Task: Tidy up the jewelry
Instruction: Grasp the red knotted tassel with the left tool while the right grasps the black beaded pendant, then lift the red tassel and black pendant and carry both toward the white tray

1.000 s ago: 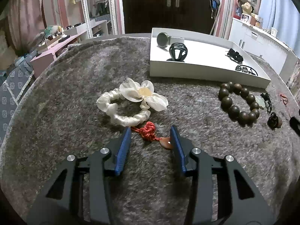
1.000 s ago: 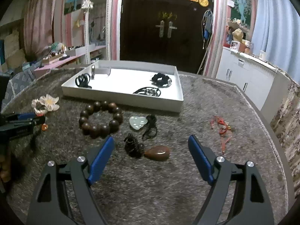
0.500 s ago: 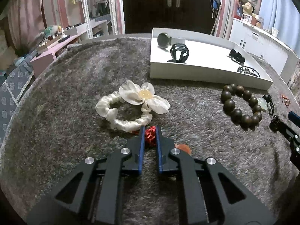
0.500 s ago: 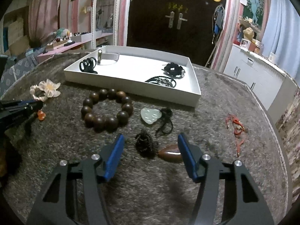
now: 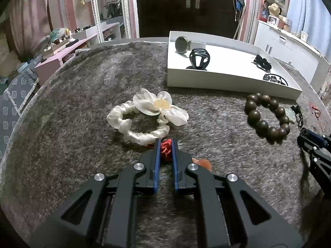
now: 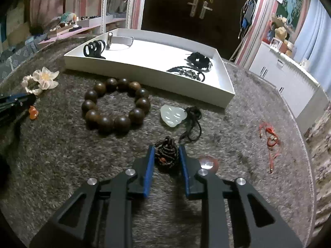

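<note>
One tray (image 6: 225, 86), three pendants (image 6: 172, 115)

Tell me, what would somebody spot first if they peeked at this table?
Probably the big ring of dark brown wooden beads lying on the grey fuzzy table cover, just in front of the shallow white tray. Next, the white satin scrunchie with a cloth flower off to the left. Both pairs of blue-tipped tongs are busy: the left tongs pinch a red knotted cord, and the right tongs are closing around a coiled dark braided cord.

Grey carpeted table (image 6: 62, 155) bears white tray (image 6: 144, 78), bead bracelet (image 6: 115, 105).
</note>
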`<action>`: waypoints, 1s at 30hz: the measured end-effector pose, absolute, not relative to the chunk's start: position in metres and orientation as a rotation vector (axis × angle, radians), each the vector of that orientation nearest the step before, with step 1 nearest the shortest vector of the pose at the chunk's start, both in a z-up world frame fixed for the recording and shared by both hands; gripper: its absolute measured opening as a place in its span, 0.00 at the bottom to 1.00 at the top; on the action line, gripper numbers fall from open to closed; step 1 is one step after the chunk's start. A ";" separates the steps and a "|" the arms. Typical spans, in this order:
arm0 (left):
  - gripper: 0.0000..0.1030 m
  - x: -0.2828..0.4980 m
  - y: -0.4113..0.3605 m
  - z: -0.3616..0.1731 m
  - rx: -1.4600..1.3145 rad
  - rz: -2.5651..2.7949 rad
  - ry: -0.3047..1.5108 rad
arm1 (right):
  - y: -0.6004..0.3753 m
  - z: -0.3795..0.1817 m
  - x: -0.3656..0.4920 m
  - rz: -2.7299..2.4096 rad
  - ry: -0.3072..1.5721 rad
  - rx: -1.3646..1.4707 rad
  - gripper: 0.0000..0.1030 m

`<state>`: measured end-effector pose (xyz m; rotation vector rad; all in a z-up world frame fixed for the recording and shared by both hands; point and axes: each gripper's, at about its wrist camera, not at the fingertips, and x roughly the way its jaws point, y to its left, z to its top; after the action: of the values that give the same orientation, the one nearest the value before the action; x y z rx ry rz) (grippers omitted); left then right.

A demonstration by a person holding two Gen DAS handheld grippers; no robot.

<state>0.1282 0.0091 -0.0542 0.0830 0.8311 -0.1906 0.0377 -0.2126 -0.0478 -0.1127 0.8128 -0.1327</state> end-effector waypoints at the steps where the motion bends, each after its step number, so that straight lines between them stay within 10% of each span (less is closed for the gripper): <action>1: 0.07 0.127 0.010 -0.053 0.080 -0.191 0.824 | -0.213 -0.047 0.037 -0.127 0.807 -0.112 0.23; 30: 0.07 0.032 0.005 0.013 0.092 -0.274 0.650 | -0.217 0.014 -0.064 -0.133 0.573 -0.092 0.22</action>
<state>0.0320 0.0048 0.0134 0.0923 0.6504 -0.2744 -0.0640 -0.2174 0.0144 -0.0915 0.5726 -0.1327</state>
